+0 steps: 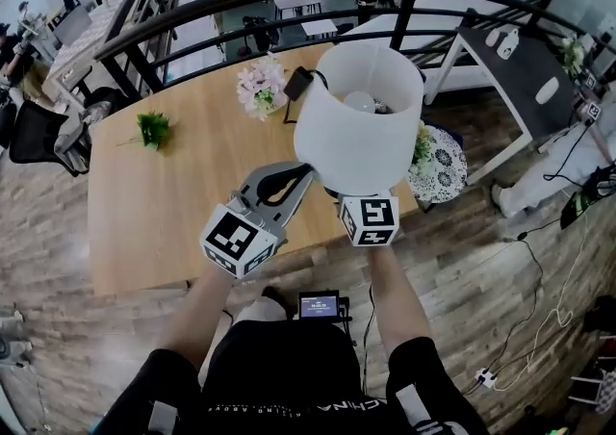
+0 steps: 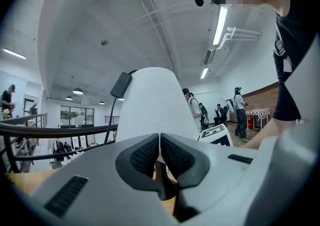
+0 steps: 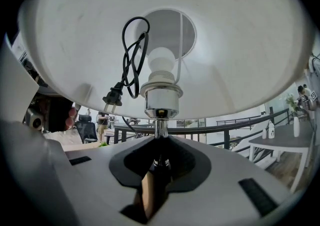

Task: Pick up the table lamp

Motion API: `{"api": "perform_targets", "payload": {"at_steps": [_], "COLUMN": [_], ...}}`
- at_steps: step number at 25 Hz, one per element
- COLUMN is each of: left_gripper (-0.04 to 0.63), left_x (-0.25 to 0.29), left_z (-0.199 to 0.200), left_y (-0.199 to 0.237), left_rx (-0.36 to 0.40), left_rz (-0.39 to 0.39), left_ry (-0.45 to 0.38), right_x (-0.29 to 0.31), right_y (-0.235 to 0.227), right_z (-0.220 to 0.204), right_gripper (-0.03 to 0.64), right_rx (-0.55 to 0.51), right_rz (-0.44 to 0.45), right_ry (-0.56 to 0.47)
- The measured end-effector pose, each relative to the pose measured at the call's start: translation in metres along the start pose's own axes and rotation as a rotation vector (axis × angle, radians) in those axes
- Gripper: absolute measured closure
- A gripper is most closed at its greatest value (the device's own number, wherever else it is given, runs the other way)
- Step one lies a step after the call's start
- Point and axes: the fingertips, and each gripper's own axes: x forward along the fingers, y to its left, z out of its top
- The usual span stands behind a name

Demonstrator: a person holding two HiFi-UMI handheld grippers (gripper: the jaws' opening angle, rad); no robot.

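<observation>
The table lamp hangs in the air above the wooden table. Its white shade is upright, with the bulb showing inside. My right gripper is shut on the lamp's thin chrome stem just under the socket; in the head view only its marker cube shows below the shade. My left gripper points at the lamp from the left with its pads closed together; nothing shows between them. The lamp's black cord and plug dangle inside the shade.
On the table lie pink-white flowers, a green sprig and a black adapter. A black railing curves behind it. To the right are a round patterned stool and a white side table.
</observation>
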Motion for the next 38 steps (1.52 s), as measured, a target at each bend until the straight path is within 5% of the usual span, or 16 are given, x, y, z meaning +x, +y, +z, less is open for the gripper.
{"api": "perform_targets", "payload": {"at_steps": [7, 22, 38], "left_gripper": [0.575, 0.575, 0.575], "left_x": [-0.051, -0.26, -0.348], "left_z": [-0.001, -0.011, -0.003], "left_y": [-0.013, -0.042, -0.133], "left_rx": [0.023, -0.011, -0.047], "left_rz": [-0.031, -0.155, -0.266], "left_ry": [-0.004, -0.035, -0.101], "right_x": [-0.029, -0.12, -0.241], "right_y": [0.046, 0.24, 0.3], "right_z": [0.001, 0.0, 0.007], "right_gripper": [0.528, 0.528, 0.528], "right_rx": [0.0, 0.049, 0.077], "right_rz": [-0.033, -0.136, -0.22], "right_ry": [0.016, 0.053, 0.083]}}
